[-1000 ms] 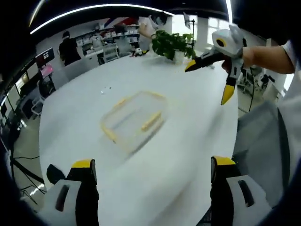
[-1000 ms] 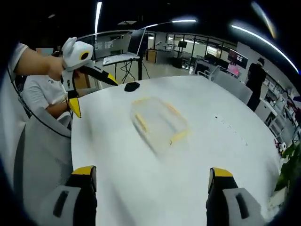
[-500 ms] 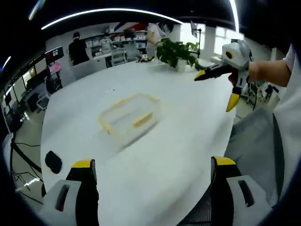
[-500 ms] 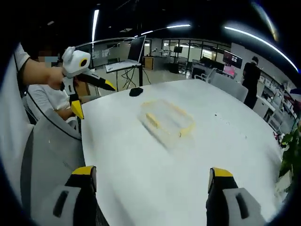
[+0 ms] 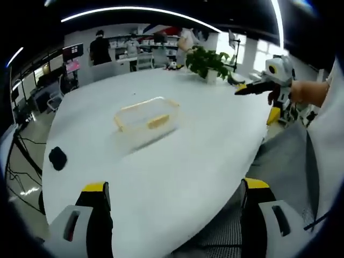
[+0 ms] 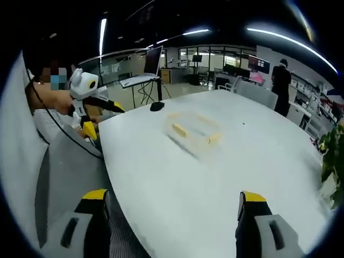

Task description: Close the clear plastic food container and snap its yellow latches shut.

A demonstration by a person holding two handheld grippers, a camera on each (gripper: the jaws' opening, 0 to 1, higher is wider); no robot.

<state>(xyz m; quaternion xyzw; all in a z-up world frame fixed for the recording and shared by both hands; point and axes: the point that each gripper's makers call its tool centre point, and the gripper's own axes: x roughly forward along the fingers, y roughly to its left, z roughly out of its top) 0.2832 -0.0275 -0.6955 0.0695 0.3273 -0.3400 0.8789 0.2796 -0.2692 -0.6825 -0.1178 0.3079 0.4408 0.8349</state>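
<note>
Container (image 5: 146, 117) well ahead of my left gripper (image 5: 174, 201) | right gripper (image 6: 172, 209) equally far | both spread, empty

I see an open-plan office: a big white counter (image 5: 177, 156), a potted plant (image 5: 207, 60) at its far edge, desks with monitors (image 6: 153, 58), shelving (image 5: 131, 51), and ceiling strip lights (image 5: 134, 11).

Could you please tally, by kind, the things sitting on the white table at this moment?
Clear plastic food container with yellow latches: 1
Small black object near the table's edge: 1
Potted green plant at the far side: 1
Total: 3
</note>
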